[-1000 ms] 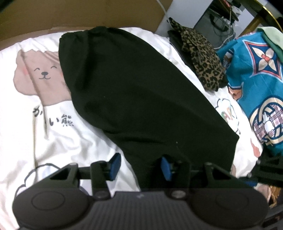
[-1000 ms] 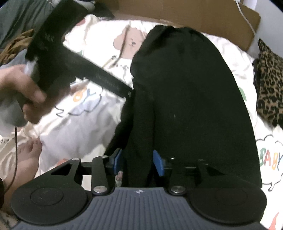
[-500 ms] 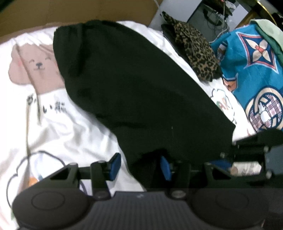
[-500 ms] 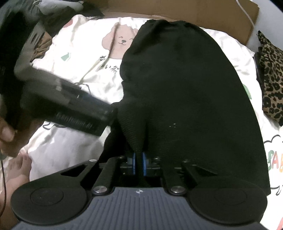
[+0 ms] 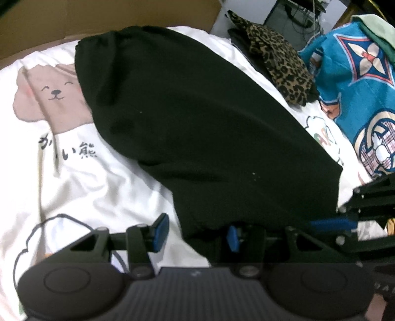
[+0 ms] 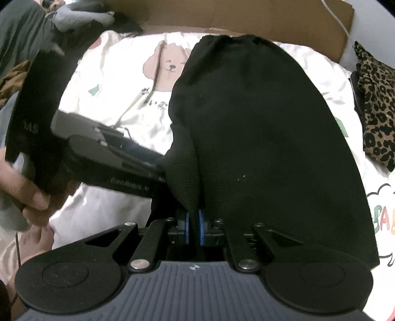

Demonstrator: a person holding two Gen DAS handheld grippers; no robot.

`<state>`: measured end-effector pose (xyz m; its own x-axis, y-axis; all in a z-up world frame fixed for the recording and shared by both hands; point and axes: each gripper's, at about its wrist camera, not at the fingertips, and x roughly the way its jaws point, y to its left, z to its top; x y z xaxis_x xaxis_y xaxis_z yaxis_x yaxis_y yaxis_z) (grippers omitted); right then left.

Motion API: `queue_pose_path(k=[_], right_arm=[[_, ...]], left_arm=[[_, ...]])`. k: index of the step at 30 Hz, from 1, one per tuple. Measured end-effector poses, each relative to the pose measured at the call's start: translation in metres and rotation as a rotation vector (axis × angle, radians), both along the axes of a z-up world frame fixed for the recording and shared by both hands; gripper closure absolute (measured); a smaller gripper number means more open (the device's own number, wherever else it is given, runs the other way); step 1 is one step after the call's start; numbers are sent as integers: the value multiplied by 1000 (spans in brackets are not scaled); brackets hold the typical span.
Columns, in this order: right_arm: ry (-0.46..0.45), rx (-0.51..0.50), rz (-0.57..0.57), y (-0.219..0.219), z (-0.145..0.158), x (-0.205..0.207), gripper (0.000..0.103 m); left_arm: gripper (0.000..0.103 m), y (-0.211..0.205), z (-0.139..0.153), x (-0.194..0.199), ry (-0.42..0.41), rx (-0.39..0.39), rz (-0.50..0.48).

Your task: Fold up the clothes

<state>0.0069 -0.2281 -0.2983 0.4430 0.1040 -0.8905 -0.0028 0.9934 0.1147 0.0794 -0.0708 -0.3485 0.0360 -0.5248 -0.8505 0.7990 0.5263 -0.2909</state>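
A black garment lies spread on a white bear-print sheet. In the left wrist view my left gripper stands open at the garment's near left corner. The fabric's edge lies between the blue pads, and only the right pad is against it. In the right wrist view my right gripper is shut on a bunched fold of the black garment at its near edge. The left gripper, held by a hand, reaches that same corner from the left. The right gripper shows at the left view's right edge.
A leopard-print cloth lies at the sheet's far right and a blue patterned blanket beyond it. A cardboard sheet stands behind the bed. Grey and dark clothes are piled at the far left. A bare foot rests near the left edge.
My right gripper has shut on the garment's near edge and the fabric now bunches up between its pads. The left gripper has come closer to that corner and stays open.
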Motion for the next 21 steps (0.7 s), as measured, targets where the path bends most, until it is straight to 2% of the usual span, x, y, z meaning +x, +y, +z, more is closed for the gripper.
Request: queue_pose_path(k=[5, 10, 12, 15, 18, 20, 21], right_arm=[[-9, 13, -5, -1, 2, 0, 94], [1, 26, -2, 0, 3, -2, 95], [15, 11, -7, -1, 4, -2, 94], [25, 3, -20, -6, 15, -4, 92], [23, 47, -44, -16, 29, -10, 83], [11, 60, -55, -25, 37, -15, 70], [5, 66, -61, -29, 40, -18, 69]], left_arm=[[52, -5, -4, -8, -37, 10, -17], [52, -13, -9, 1, -60, 25, -24], [55, -12, -8, 3, -52, 20, -24], [65, -8, -7, 3, -49, 19, -19], [74, -3, -6, 2, -45, 19, -7], [78, -1, -6, 3, -41, 17, -3], [79, 0, -5, 3, -39, 16, -1]])
